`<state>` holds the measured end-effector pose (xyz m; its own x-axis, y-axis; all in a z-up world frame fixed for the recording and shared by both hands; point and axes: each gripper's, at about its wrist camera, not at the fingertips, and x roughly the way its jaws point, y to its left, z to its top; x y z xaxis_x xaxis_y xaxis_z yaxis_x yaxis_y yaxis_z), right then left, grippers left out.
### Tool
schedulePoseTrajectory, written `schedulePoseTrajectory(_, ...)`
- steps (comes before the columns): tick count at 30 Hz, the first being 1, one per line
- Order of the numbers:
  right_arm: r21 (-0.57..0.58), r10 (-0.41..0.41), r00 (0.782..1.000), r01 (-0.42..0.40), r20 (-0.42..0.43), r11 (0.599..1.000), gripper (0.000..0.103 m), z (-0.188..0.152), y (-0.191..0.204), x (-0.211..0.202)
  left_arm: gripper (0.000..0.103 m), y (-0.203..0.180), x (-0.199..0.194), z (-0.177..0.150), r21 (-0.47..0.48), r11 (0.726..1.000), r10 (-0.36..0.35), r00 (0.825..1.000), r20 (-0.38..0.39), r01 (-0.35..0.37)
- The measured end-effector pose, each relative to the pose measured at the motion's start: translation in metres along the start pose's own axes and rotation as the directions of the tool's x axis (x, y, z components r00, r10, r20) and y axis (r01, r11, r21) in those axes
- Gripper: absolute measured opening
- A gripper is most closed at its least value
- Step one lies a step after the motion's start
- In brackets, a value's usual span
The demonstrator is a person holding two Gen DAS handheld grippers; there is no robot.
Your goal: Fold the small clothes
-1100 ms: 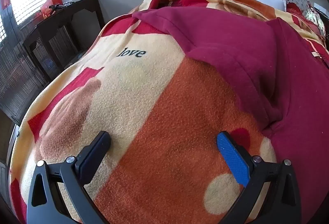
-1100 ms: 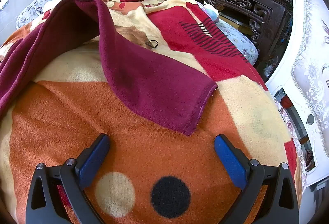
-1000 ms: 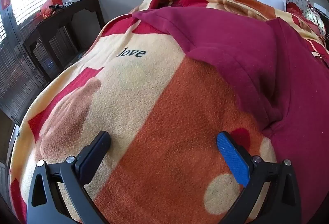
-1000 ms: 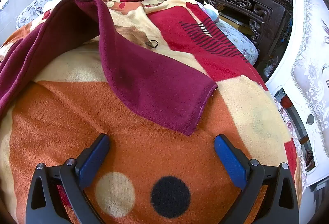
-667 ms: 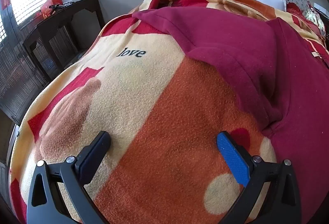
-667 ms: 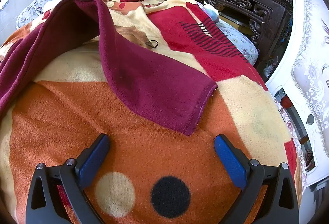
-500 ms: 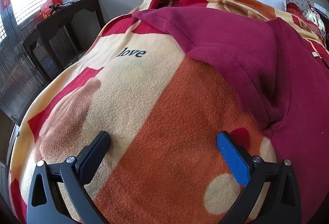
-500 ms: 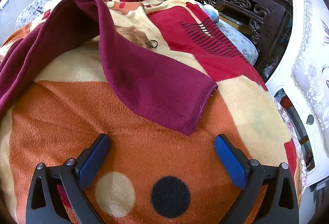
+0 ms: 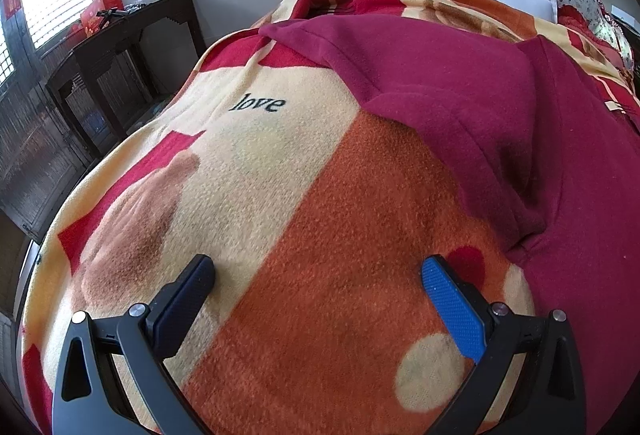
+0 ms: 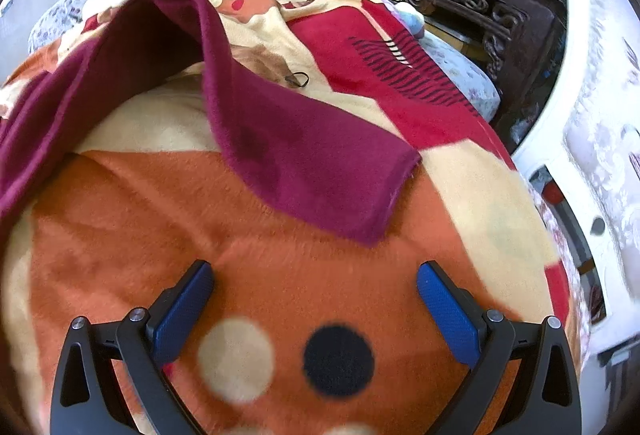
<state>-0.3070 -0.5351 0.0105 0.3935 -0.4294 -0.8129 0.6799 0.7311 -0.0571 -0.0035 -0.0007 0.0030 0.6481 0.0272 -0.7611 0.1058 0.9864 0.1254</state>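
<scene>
Left claw (image 9: 318, 275): spread wide, holding nothing, low over blanket (image 9: 280, 235). Top (image 9: 500, 123): maroon, spread on bed, at 1 to 3 o'clock of this claw; sleeve running toward 11 o'clock.

Right claw (image 10: 314, 277): likewise wide apart, nothing held. Other sleeve (image 10: 312, 163): at 12 o'clock, cuff end near but clear of fingertips, view slightly blurred.

Step, judged: opening of fold, no grasp made yet. Next move, judged: reach to cuff at 12 o'clock, pinch hem, carry sleeve across body.
</scene>
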Motion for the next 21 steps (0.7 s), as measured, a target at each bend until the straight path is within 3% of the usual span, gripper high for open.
schedulePoseTrajectory(5, 0.005, 0.075, 0.996, -0.076, 0.043, 0.997, 0.103, -0.025, 0.018, -0.055, 0.103, 0.001, -0.021, -0.007, -0.005, 0.999, -0.039, 0.999, -0.009, 0.039)
schedulePoseTrajectory(10, -0.02, 0.201, 0.975, -0.2, 0.098, 0.98, 0.103, -0.04, 0.048, -0.128, 0.103, -0.007, -0.069, -0.017, 0.049, 0.998, -0.046, 0.997, 0.063, 0.043)
schedulePoseTrajectory(14, -0.07, 0.342, 0.928, -0.335, 0.149, 0.94, 0.103, -0.047, 0.078, -0.19, 0.103, -0.01, -0.104, -0.024, 0.052, 0.992, -0.115, 0.99, 0.081, 0.111)
schedulePoseTrajectory(21, -0.17, 0.466, 0.866, -0.44, 0.179, 0.882, 0.103, -0.06, 0.119, -0.261, 0.103, -0.018, -0.166, -0.037, 0.085, 0.985, -0.159, 0.978, 0.133, 0.148)
